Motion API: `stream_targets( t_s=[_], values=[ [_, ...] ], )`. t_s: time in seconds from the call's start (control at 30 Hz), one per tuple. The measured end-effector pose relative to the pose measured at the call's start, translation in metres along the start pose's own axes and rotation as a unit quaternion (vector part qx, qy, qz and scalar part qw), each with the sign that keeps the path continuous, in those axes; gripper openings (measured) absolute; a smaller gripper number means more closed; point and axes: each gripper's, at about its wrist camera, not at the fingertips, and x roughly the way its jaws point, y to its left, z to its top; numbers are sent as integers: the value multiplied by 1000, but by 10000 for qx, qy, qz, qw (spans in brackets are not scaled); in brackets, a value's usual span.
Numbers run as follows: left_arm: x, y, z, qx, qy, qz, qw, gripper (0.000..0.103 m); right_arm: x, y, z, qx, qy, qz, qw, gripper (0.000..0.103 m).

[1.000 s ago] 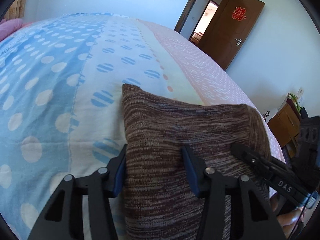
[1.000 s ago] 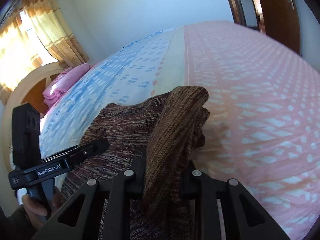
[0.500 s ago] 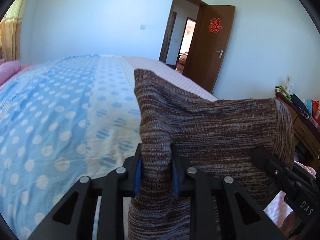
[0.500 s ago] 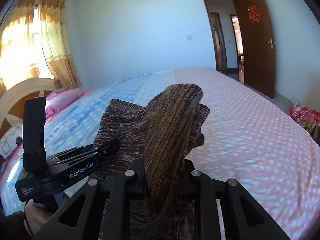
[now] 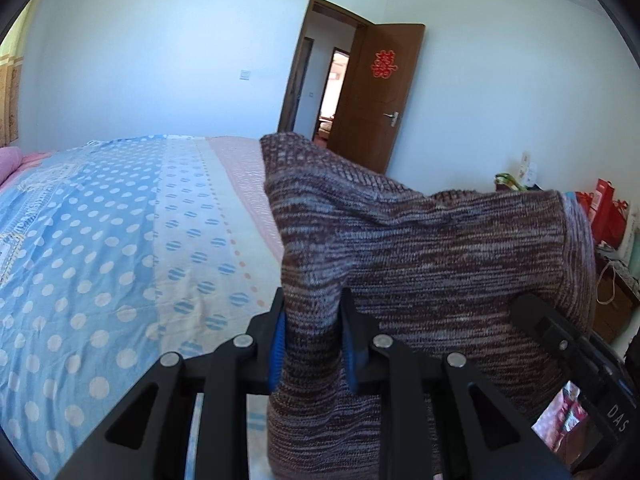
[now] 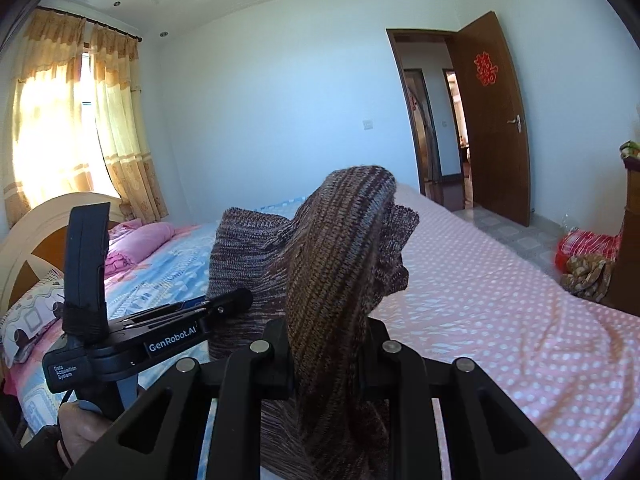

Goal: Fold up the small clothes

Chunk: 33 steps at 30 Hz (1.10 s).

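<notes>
A brown marled knit garment hangs in the air between both grippers, lifted above the bed. My left gripper is shut on its left edge, the blue pads pressing the knit. My right gripper is shut on a bunched brown ribbed part of the same garment. The right gripper also shows at the lower right of the left wrist view, and the left gripper at the left of the right wrist view. The garment's lower part is hidden below both views.
The bed has a blue dotted and pink cover. Pink pillows and a headboard lie left. An open brown door stands at the far wall. A cabinet with bags is on the right.
Both grippers have risen and tilted up with the garment, lifting it off the bed. The left gripper, open around the edge one second ago, has closed on it.
</notes>
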Motion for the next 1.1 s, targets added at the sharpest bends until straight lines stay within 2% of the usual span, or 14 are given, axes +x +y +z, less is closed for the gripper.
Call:
stream_targets(
  t_s=[0.2, 0.37, 0.5, 0.7, 0.73, 0.8, 0.9, 0.97, 1.03, 1.1],
  values=[
    [-7, -34, -22, 106, 278, -363, 9989, 24, -49, -10, -11, 195, -85, -200, 9996, 21],
    [7, -56, -45, 45, 662, -702, 9953, 23, -79, -36, -36, 538, 95, -518, 9972, 21],
    [21, -70, -55, 127, 747, -633, 9951, 23, -82, -57, -46, 872, 305, -658, 9935, 21],
    [50, -74, -50, 80, 907, -472, 9947, 23, -54, -84, -53, 1005, 517, -686, 9912, 21],
    [58, -73, -47, 86, 909, -407, 9950, 22, -49, -90, -52, 1054, 559, -664, 9906, 21],
    [74, -71, -39, 89, 859, -276, 9959, 10, -33, -108, -50, 1106, 667, -662, 9894, 21],
    [94, -69, -33, 76, 796, -50, 9968, 9, 3, -132, -52, 1139, 885, -742, 9867, 21],
    [113, -61, -33, -97, 1020, 89, 9947, 9, 29, -148, -57, 1186, 1101, -755, 9839, 21],
    [122, -50, -38, -349, 1256, 1, 9915, 9, 53, -166, -67, 1175, 1403, -984, 9782, 21],
    [123, -44, -46, -368, 1370, -23, 9899, 13, 67, -187, -79, 1392, 1731, -1005, 9698, 24]
  ],
)
